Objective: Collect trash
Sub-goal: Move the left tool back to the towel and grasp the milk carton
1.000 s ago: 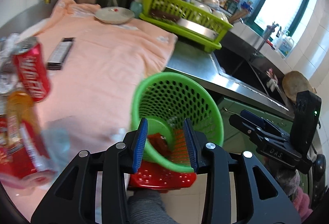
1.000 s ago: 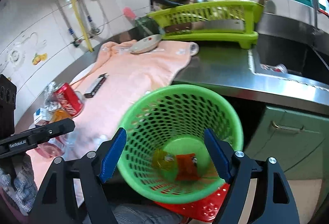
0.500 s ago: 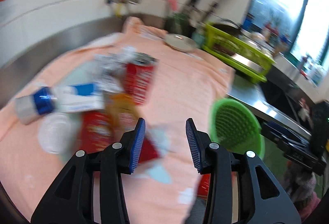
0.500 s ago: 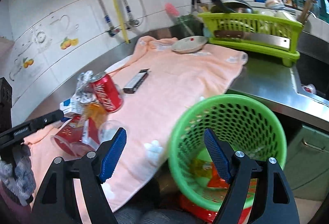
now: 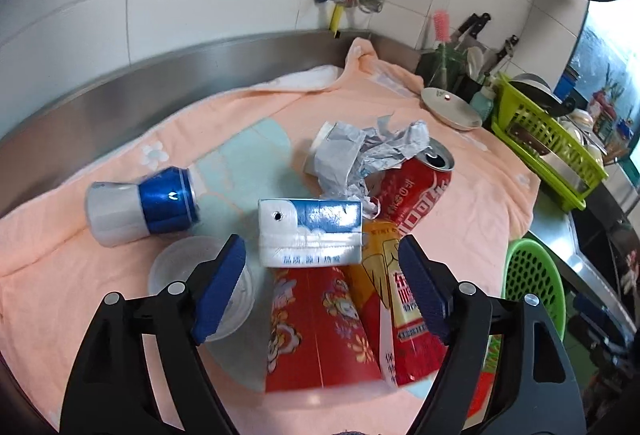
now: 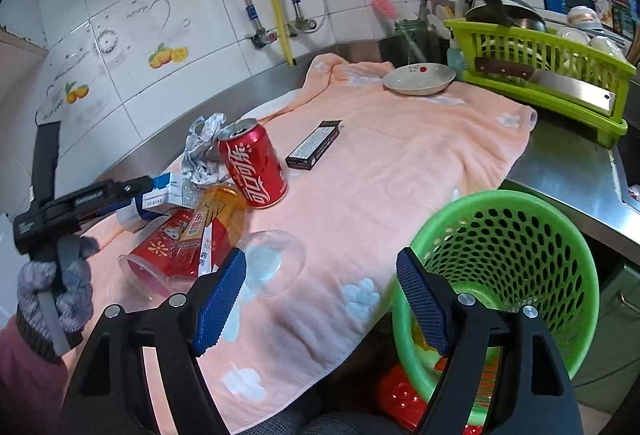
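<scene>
A heap of trash lies on the peach towel (image 6: pixel 400 171) in the middle of the left wrist view: a blue-and-white carton (image 5: pixel 310 231) at centre, a red paper cup (image 5: pixel 320 331) on its side below it, a yellow-and-red packet (image 5: pixel 400 295) touching the cup's right edge, a red soda can (image 5: pixel 416 191) tipped over to the upper right with crumpled grey paper (image 5: pixel 360 155) against its top, a blue-and-silver can (image 5: pixel 140 201) at the left, and a clear plastic cup (image 5: pixel 188 271) at lower left partly behind a fingertip. The left gripper (image 5: pixel 322 287) has its jaws spread wide and empty, bracketing the carton and paper cup. The right gripper (image 6: pixel 320 299) is likewise wide apart and holds nothing, above the towel's near edge in the lower centre of its view. The green mesh basket (image 6: pixel 520 235) sits at lower right, off the counter edge, with a few bits at its bottom. A black box (image 6: pixel 314 145) lies apart in the centre, a white dish (image 6: pixel 418 79) and a lime dish rack (image 6: pixel 560 75) at upper right. Half a second ago the left gripper's jaws were closer together and farther from the heap; now the heap fills its view. The basket has slid to the right in the right wrist view. The towel between the heap and the basket lies open.
</scene>
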Tool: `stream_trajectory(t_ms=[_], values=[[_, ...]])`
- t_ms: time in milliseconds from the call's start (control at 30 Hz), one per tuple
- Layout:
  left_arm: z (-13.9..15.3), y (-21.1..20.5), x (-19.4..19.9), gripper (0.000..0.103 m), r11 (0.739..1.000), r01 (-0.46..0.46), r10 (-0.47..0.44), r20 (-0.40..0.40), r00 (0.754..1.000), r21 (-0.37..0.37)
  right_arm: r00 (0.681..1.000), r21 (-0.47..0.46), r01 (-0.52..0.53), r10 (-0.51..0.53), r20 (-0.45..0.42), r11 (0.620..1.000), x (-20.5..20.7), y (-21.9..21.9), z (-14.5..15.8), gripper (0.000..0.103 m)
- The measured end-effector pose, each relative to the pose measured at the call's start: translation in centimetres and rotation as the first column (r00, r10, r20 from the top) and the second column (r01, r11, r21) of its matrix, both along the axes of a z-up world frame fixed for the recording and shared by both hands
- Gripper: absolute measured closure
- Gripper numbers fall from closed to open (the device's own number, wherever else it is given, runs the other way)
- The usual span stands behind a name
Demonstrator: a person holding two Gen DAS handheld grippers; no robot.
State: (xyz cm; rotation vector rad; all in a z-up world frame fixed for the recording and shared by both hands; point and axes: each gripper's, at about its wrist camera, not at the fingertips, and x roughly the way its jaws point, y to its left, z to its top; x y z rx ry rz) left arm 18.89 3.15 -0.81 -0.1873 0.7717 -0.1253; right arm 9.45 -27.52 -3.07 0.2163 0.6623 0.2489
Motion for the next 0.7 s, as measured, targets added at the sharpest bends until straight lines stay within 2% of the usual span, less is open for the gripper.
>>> stream_trajectory(t_ms=[133, 467, 567, 600, 700], values=[[-1.0, -0.4, 1.3, 0.022, 1.000, -0.007, 0.008, -0.022, 1.000, 0.029, 1.000, 0.000, -0.008, 0.008, -0.009, 1.000, 0.5, 0.3, -0.2, 0.028], [-2.3, -0.4, 3.1, 0.023, 0.998, -0.038, 0.041, -0.062, 0.997, 0.053, 0.999, -0.009, -0.041, 0.041, -0.019, 0.999, 2.0, 1.8, -0.2, 0.028], [-2.2, -0.5, 3.3, 0.032, 0.997, -0.036, 0.039, -0.051, 0.998, 0.065, 0.999, -0.015, -0.048, 0.048, -0.019, 0.999, 2.1, 2.3, -0.1, 0.028], [-2.2, -0.5, 3.3, 0.038, 0.998, -0.031, 0.034, -0.052, 0.998, 0.056, 0.999, -0.016, -0.051, 0.051, -0.019, 0.999, 2.2, 2.4, -0.1, 0.028], [-2.1, -0.3, 3.3, 0.038, 0.999, -0.028, 0.030, -0.038, 0.999, 0.043, 0.998, -0.017, -0.058, 0.058, -0.020, 0.998, 2.4, 2.7, 0.0, 0.028]])
